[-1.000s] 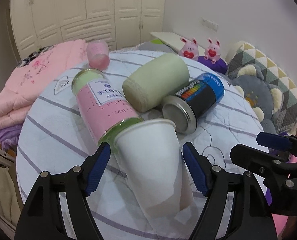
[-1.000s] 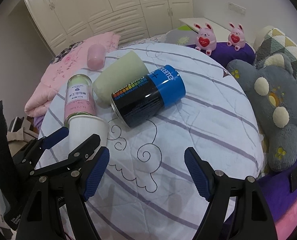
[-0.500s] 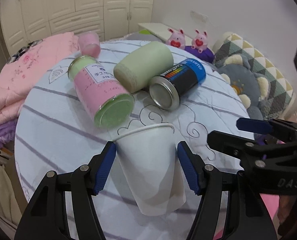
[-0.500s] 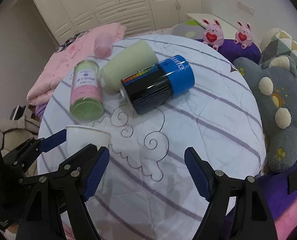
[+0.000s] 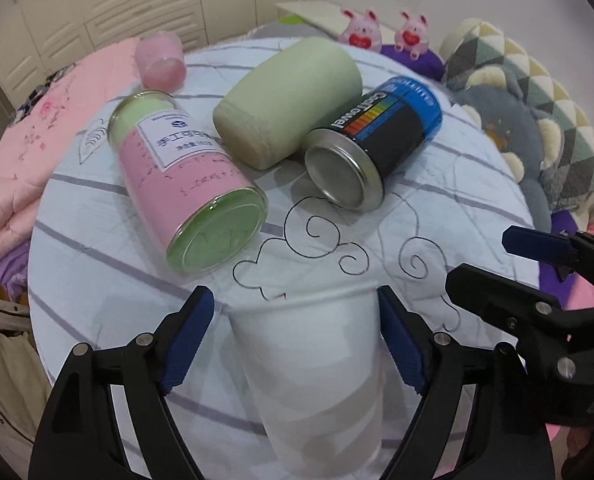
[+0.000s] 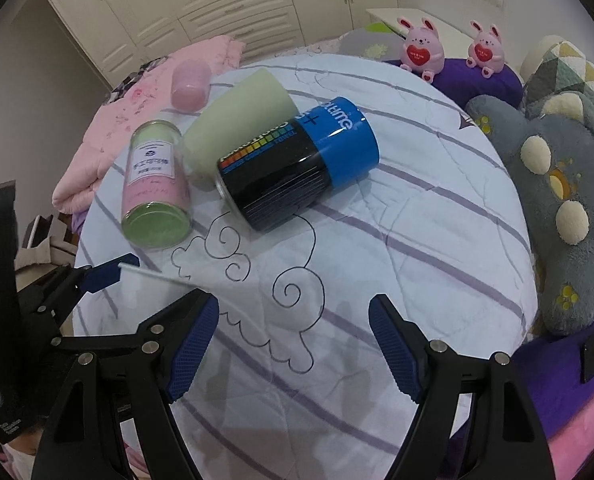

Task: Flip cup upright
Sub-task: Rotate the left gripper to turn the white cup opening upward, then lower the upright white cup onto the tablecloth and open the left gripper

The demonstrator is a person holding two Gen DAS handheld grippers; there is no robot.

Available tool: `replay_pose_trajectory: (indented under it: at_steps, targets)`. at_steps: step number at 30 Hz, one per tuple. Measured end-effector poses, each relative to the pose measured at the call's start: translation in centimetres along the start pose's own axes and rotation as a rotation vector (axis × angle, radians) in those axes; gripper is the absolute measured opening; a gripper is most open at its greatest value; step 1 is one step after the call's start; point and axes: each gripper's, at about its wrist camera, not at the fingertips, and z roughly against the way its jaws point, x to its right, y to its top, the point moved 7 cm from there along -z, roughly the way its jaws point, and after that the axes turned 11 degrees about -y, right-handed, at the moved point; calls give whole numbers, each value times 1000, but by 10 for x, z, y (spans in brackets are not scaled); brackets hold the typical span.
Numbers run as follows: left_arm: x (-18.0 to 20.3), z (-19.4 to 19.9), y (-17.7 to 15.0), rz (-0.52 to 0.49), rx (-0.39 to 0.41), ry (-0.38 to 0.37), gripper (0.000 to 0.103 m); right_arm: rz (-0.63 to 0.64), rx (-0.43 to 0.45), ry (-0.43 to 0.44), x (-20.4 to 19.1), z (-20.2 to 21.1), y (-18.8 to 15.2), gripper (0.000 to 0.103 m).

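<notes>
A white paper cup (image 5: pixel 313 368) sits between the blue pads of my left gripper (image 5: pixel 297 344), rim pointing away from the camera, and is held above the quilted round table (image 5: pixel 437 208). The pads stand close beside the cup walls; contact looks likely. In the right wrist view only the cup's rim (image 6: pixel 149 274) shows, next to the left gripper's fingertip (image 6: pixel 105 276). My right gripper (image 6: pixel 293 344) is open and empty over the table's front part.
On the table lie a pink-and-green jar (image 5: pixel 185 184), a pale green cup (image 5: pixel 285 100) and a black-and-blue can (image 5: pixel 377 140). A pink cup (image 5: pixel 159 60) stands at the back. Plush pillows (image 6: pixel 557 192) lie right, pink bedding (image 5: pixel 37 140) lies left.
My left gripper has pulled the paper cup back and up, away from the jar and can. The cup has turned more upright. The right gripper has hardly moved.
</notes>
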Motion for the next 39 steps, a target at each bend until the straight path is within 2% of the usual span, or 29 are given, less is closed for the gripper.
replay_pose_trajectory:
  at_steps: [2,4,8,15,20,21,24,25,28,33,39]
  targets:
    - [1,-4,2,-4,-5,1,81,4,-10,1,0,-5,3,79]
    - [3,-3,3,-19,13,7,74,8,-17,3,-2,-9,5,79]
    - [7,9,6,-67,84,20,74,15,-9,11,-6,-6,7,79]
    - [10,52,14,-141,345,98,74,13,108,9,-13,23,14,79]
    - [7,63,7,-185,512,155,75,47,131,-15,-20,27,10,79]
    - [6,60,1,-189,524,166,75,54,125,-27,-21,24,8,79]
    - [3,48,-11,-171,495,161,76,68,105,-38,-23,16,0,79]
    - [2,49,-14,-170,509,183,76,68,97,-38,-24,15,-3,79]
    - [2,56,-21,-166,530,177,77,76,85,-43,-26,14,-10,79]
    - [8,50,-34,-152,486,109,77,109,80,-60,-29,18,-18,79]
    - [12,51,-53,-171,484,87,77,121,83,-73,-33,23,-24,79]
